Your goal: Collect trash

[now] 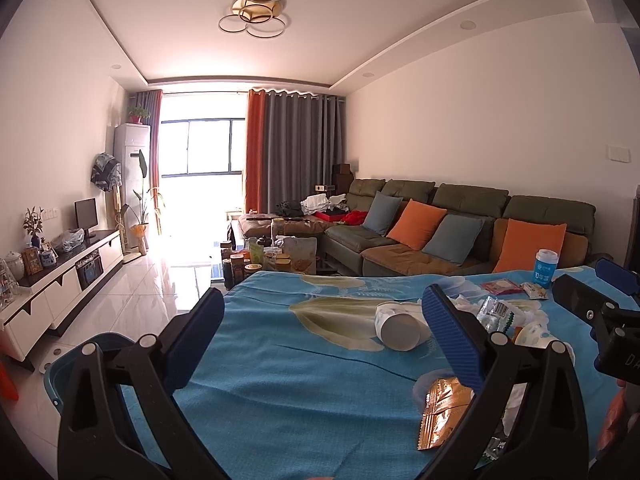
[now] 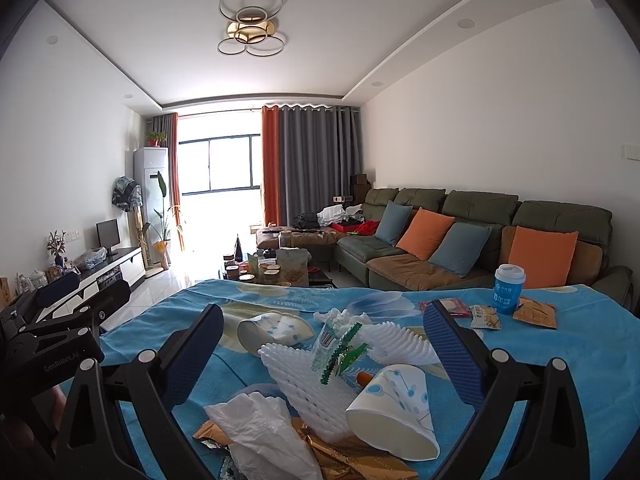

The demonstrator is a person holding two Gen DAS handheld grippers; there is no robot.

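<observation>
Both tools hang wide open and empty over a blue-clothed counter [image 2: 560,360] strewn with trash. The right tool [image 2: 324,348] frames a tipped paper cup [image 2: 394,412], foam netting [image 2: 308,380] and crumpled tissue [image 2: 260,428]; the left tool [image 1: 320,332] faces another fallen cup [image 1: 400,326]. A blue bin [image 1: 80,354] waits at the counter's left edge. Best approach: lower squarely, pinch the cup's rim gently.

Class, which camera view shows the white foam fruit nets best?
The right wrist view: the white foam fruit nets lie unobstructed between the open fingers. The left wrist view shows only slivers behind its right finger.
</observation>
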